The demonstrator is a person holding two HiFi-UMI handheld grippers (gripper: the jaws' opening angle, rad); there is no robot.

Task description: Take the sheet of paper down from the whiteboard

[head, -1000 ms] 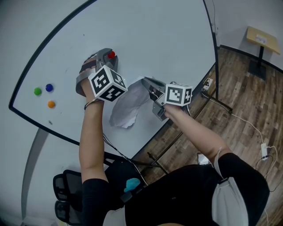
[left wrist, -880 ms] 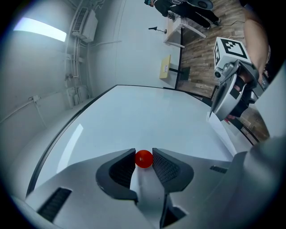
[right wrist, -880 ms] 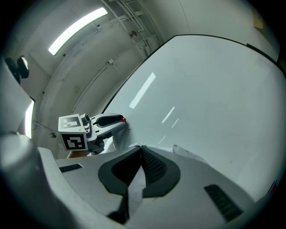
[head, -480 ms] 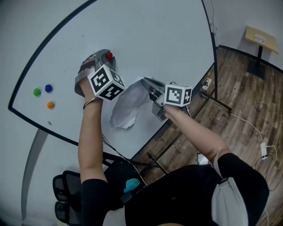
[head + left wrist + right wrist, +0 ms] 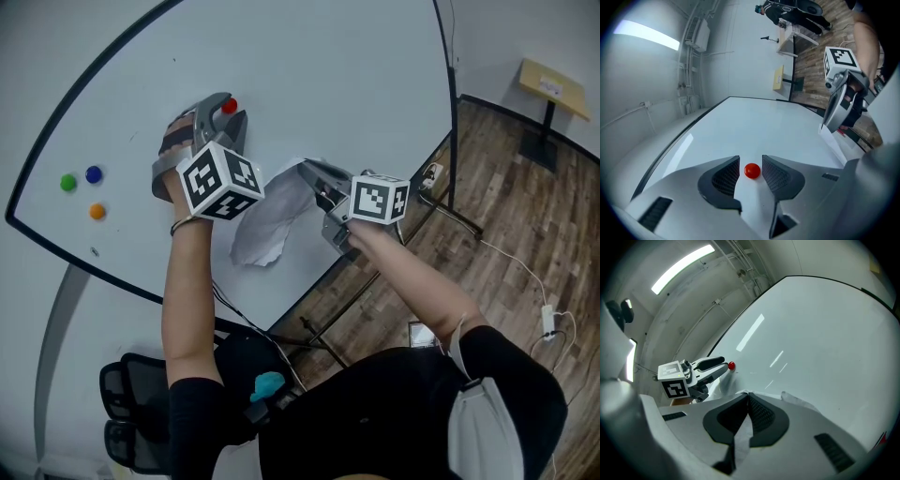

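Observation:
The whiteboard (image 5: 328, 66) stands tilted across the head view. A crumpled white sheet of paper (image 5: 270, 217) hangs off it, and my right gripper (image 5: 307, 169) is shut on its upper corner. In the right gripper view the paper (image 5: 739, 439) runs pinched between the closed pads of the right gripper (image 5: 748, 397). A red magnet (image 5: 230, 106) sits on the board. My left gripper (image 5: 750, 158) points level at the board, its jaws opening. The red magnet (image 5: 751, 170) lies between them with a gap on each side, touching neither pad.
Green (image 5: 67, 183), blue (image 5: 93, 174) and orange (image 5: 97, 212) magnets sit at the board's left. The board's black frame (image 5: 448, 84) and stand legs meet a wooden floor (image 5: 525, 216) with cables. A black chair (image 5: 131, 417) is below left; a small stand (image 5: 551, 89) is far right.
The left gripper's jaws have spread apart round the red magnet. The right gripper keeps its hold on the paper and has hardly moved.

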